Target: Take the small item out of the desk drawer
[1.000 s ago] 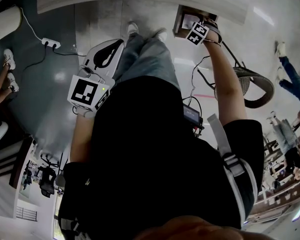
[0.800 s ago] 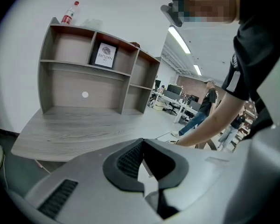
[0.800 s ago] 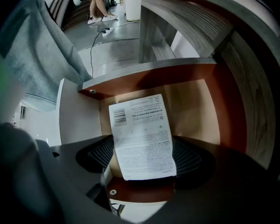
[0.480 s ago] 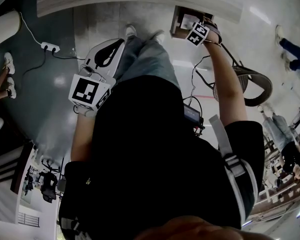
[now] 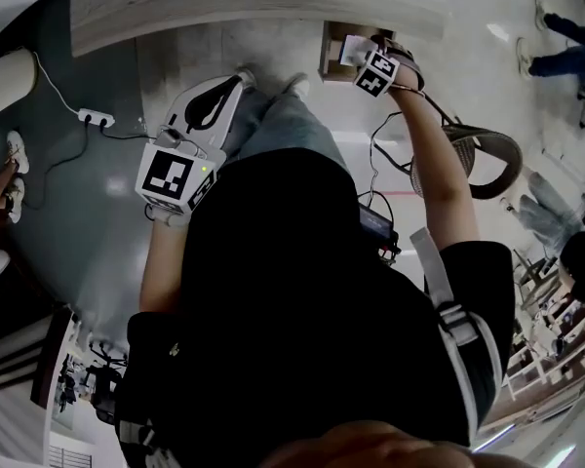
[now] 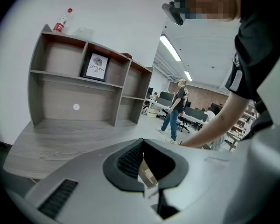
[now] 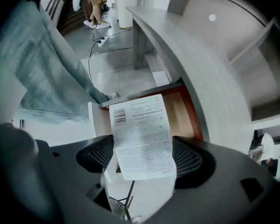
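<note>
A white printed paper slip (image 7: 142, 134) is pinched in my right gripper (image 7: 142, 166), which is shut on its lower part. It hangs just above the open desk drawer (image 7: 177, 111), whose brown wooden bottom shows behind it. In the head view the slip (image 5: 353, 49) and right gripper (image 5: 363, 58) sit at the drawer (image 5: 330, 55) under the grey desk (image 5: 253, 3). My left gripper (image 5: 210, 105) is held away at the left, near the person's leg, jaws together. In the left gripper view its jaws (image 6: 147, 171) are shut with nothing in them.
A mesh chair (image 5: 483, 164) stands right of the drawer. A power strip (image 5: 96, 117) with its cable lies on the floor at left. A shelf unit (image 6: 84, 87) with a framed picture (image 6: 96, 66) and a bottle (image 6: 61, 22) stands on the desk. People walk in the background.
The right gripper stays at the drawer with the slip in it. The head view has swung a little, and people at the right edge have walked on. The left gripper has barely moved.
</note>
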Tool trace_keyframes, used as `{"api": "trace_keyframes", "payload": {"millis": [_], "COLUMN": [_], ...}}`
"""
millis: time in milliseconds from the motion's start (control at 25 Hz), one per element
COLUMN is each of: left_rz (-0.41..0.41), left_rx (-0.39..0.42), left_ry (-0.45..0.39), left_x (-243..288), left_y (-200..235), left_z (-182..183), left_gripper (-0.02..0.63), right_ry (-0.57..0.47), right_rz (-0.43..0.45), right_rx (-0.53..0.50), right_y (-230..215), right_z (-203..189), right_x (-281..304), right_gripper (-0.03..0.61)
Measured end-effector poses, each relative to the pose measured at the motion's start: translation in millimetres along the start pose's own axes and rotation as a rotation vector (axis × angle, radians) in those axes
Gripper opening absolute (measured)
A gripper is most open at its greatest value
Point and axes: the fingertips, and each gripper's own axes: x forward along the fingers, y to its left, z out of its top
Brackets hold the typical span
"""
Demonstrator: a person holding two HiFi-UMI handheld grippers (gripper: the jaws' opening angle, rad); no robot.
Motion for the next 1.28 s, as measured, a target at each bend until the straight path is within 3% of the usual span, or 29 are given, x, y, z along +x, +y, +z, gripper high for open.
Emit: {"api": "trace_keyframes", "payload": {"millis": [320, 560, 840, 1120, 1280], "left_rz": [-0.047, -0.073, -0.097, -0.105, -0.106], "left_rx": [0.035, 0.059, 0.100, 0.121, 0.126], "left_ry": [-0.062, -0.099, -0.152, -0.194, -0.221], "left_x": [-4, -2, 4, 9, 10], "left_y": [-3, -1, 0, 8, 11], "left_z": [31, 53, 89, 112, 125], "left_gripper": [0.008, 0.008, 0.008, 0.008, 0.008], "right_ry": [-0.070, -0.217, -0.482, -0.751, -0.957], "right_rz": [-0.005, -0.067, -0.139, -0.198, -0.232], "right_rx": [0.097, 0.287, 0.503, 0.633, 0.689], "right_y": [6, -16, -46, -71, -84], "right_z": [25, 50, 90, 126, 141], "right_x": [-67, -135, -228, -313, -368], "right_gripper": [0.390, 0.390, 0.390, 0.390, 0.390]}}
